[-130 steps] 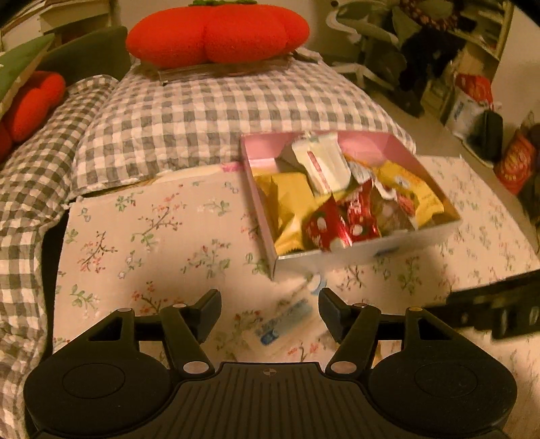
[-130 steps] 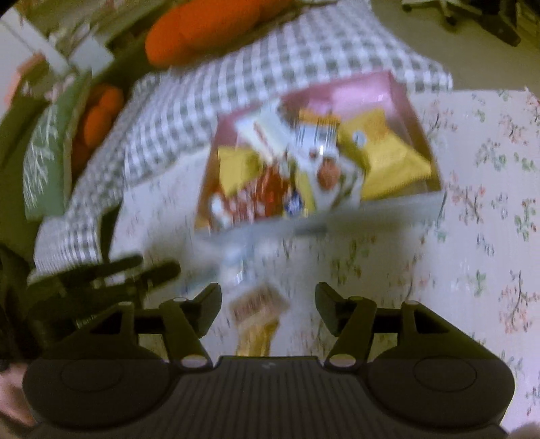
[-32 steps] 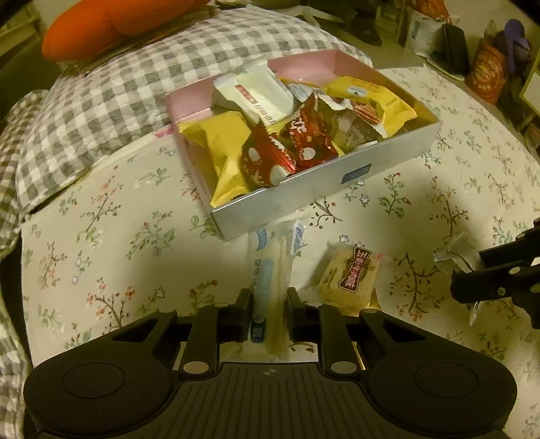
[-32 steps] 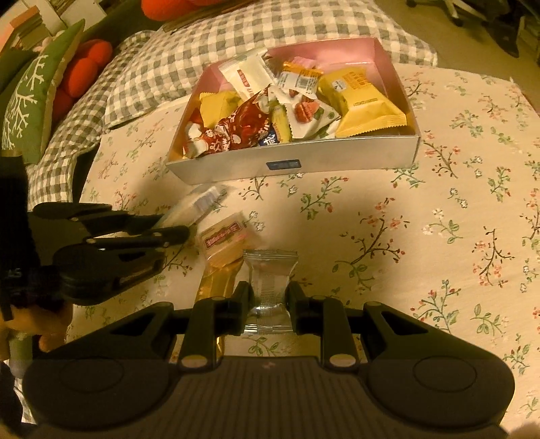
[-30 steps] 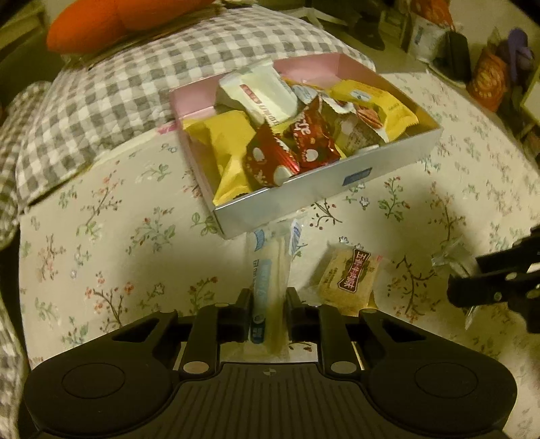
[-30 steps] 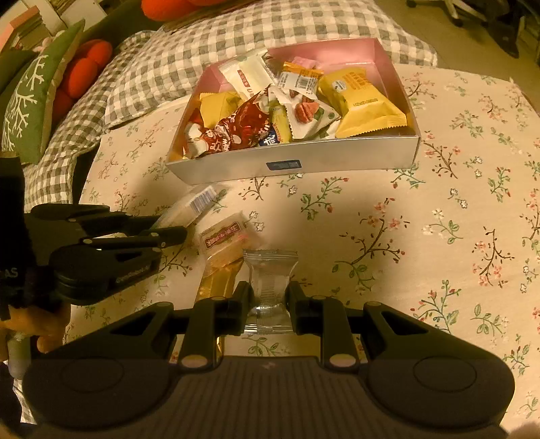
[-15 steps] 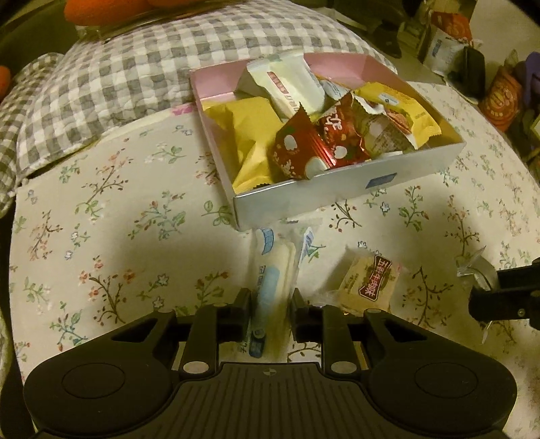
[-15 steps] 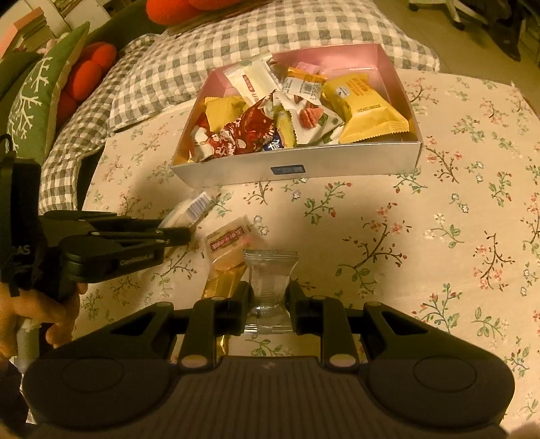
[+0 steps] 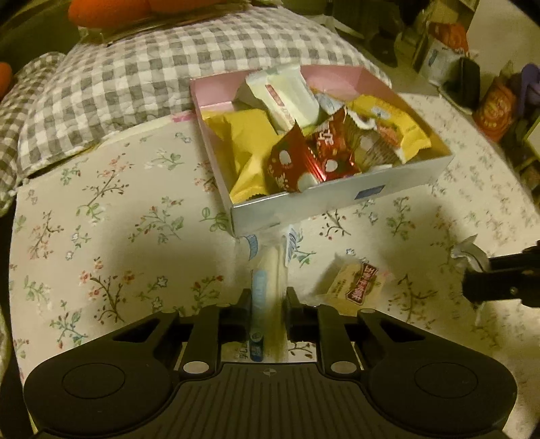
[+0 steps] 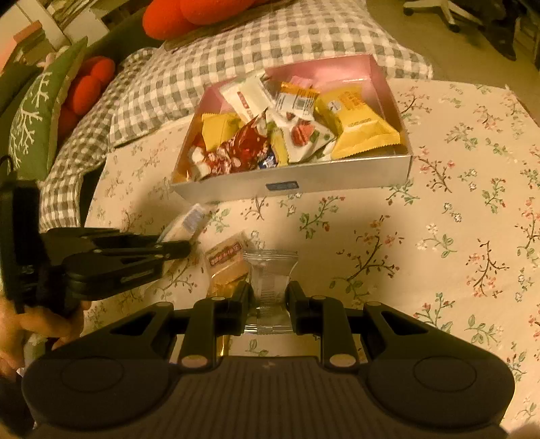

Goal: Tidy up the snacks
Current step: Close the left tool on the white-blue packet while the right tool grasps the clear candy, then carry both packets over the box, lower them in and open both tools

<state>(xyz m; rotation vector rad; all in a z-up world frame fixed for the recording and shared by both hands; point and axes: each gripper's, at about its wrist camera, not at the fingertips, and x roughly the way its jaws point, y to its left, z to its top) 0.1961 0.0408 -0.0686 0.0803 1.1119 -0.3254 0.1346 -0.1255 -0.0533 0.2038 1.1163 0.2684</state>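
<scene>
A pink-lined box [image 9: 337, 199] [image 10: 293, 184] full of wrapped snacks stands on the floral tablecloth. My left gripper [image 9: 268, 299] is shut on a long pale snack packet with blue print [image 9: 270, 270], held just in front of the box; the packet also shows in the right wrist view [image 10: 187, 223]. My right gripper [image 10: 270, 295] is shut on a clear-wrapped snack [image 10: 270, 270], held above the cloth to the right of the left gripper [image 10: 168, 250]. A tan snack with a red label [image 9: 357, 287] [image 10: 226, 258] lies on the cloth between them.
A gold wrapper [image 10: 221, 287] lies under the tan snack. Checked cushions [image 9: 135, 77] and red pillows [image 10: 202, 10] lie behind the box. Bags and clutter [image 9: 492, 101] stand on the floor at the far right. The floral cloth [image 10: 455, 236] stretches to the right.
Both grippers closed on their snacks since the earliest frames. Over the last second both have lifted and drawn slightly back and left from the box, still holding the packets.
</scene>
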